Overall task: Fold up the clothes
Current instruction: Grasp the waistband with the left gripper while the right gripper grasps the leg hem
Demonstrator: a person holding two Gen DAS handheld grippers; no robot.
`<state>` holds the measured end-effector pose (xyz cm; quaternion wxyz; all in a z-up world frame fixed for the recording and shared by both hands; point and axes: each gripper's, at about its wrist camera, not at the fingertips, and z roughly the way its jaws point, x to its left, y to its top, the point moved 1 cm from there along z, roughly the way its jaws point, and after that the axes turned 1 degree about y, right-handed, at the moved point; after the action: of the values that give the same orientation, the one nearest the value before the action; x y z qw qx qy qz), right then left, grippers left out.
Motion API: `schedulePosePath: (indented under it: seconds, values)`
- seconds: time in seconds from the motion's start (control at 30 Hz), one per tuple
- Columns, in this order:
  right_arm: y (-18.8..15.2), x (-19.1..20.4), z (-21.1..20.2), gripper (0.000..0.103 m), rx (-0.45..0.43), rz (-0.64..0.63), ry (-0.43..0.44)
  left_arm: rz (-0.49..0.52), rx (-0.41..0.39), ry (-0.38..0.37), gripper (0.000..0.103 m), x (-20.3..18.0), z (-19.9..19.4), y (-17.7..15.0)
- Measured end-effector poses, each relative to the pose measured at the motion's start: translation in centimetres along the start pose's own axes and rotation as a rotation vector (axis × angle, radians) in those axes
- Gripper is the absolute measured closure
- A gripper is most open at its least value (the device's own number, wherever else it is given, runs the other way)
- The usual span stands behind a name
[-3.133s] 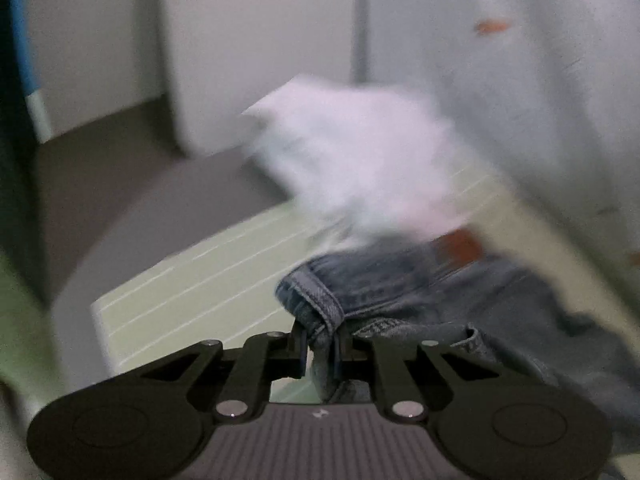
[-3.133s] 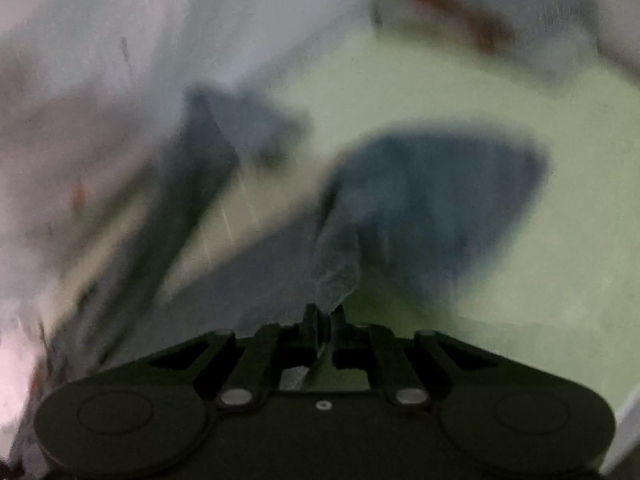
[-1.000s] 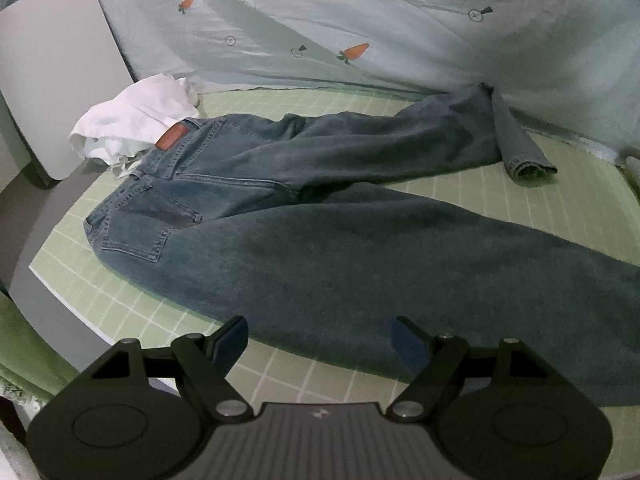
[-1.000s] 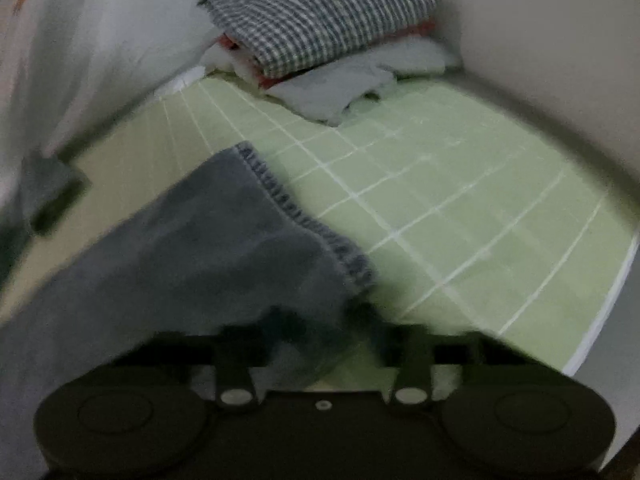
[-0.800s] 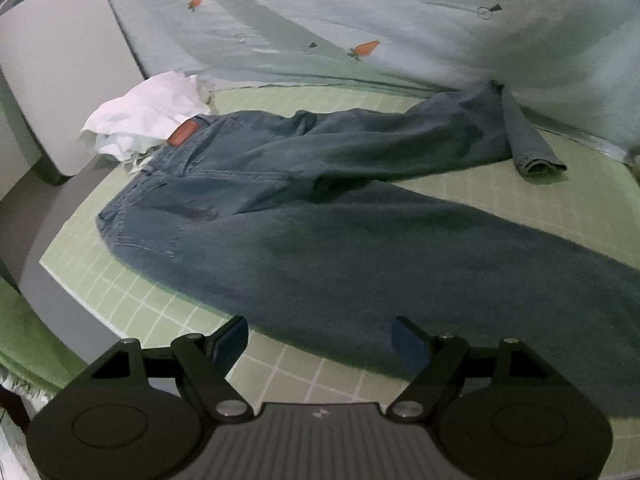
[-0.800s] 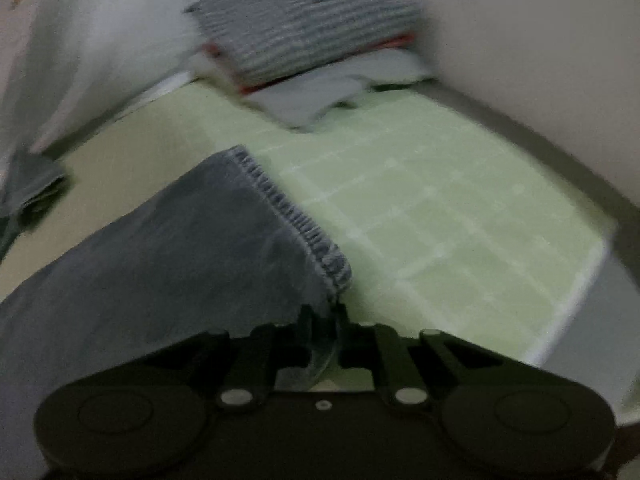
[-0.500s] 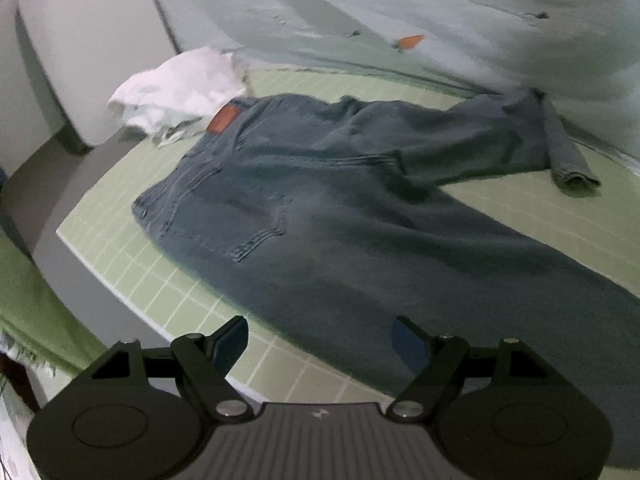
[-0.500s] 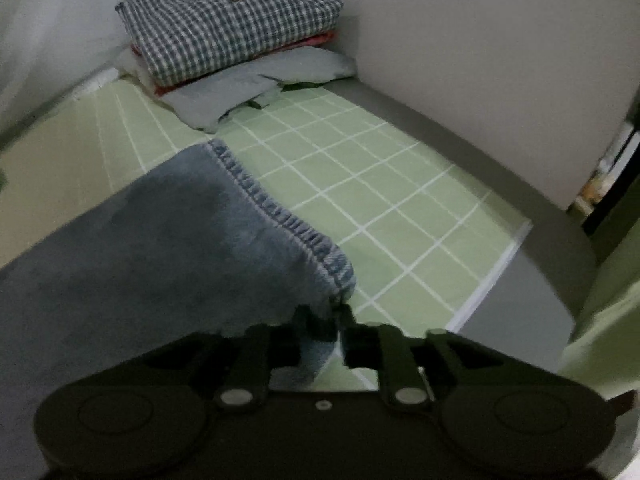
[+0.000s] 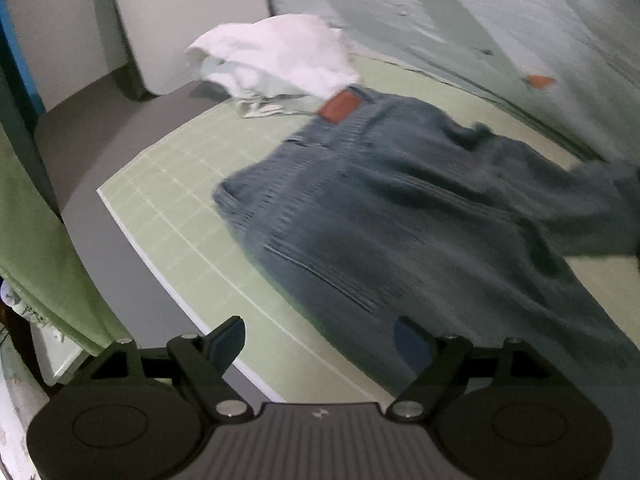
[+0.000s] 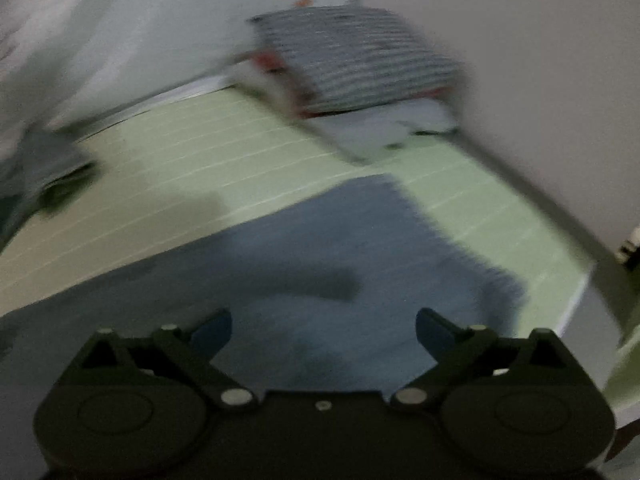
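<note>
A pair of blue jeans lies spread flat on the green grid mat, its waistband with a brown leather patch toward the far left. My left gripper hovers over the mat's near edge below the waist, its jaws opening, nothing between them. In the right wrist view a trouser leg ends in a hem on the mat. My right gripper is above that leg, its jaws opening wide, and the cloth lies free below them.
A crumpled white garment lies beyond the waistband. A stack of folded clothes topped by a checked shirt sits at the mat's far corner. A pale carrot-print sheet hangs behind. Grey table edge and a green cloth at left.
My right gripper let go of the leg hem, opened wide and pulled back upward. My left gripper slid left toward the waist end of the jeans and rolled.
</note>
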<state>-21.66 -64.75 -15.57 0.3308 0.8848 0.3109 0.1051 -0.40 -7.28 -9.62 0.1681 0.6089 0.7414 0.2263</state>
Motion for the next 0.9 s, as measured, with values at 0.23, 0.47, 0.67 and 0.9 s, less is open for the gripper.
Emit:
schedulePosePath:
  seconds: [0.23, 0.47, 0.67, 0.9]
  values:
    - [-4.0, 10.8, -3.8, 0.003, 0.04, -0.084, 0.08, -0.069, 0.071, -0.039, 0.018, 5.1, 7.3, 5.5]
    - [-7.3, 17.8, -7.7, 0.003, 0.05, -0.104, 0.06, -0.115, 0.132, -0.138, 0.027, 8.3, 14.6, 9.2]
    - [-8.9, 21.3, -9.0, 0.003, 0.067, -0.175, 0.054, -0.144, 0.106, -0.175, 0.085, 9.7, 15.9, 9.9]
    - [-9.0, 25.5, -8.7, 0.003, 0.079, -0.247, 0.097, -0.181, 0.071, -0.121, 0.086, 13.5, 15.0, 9.7]
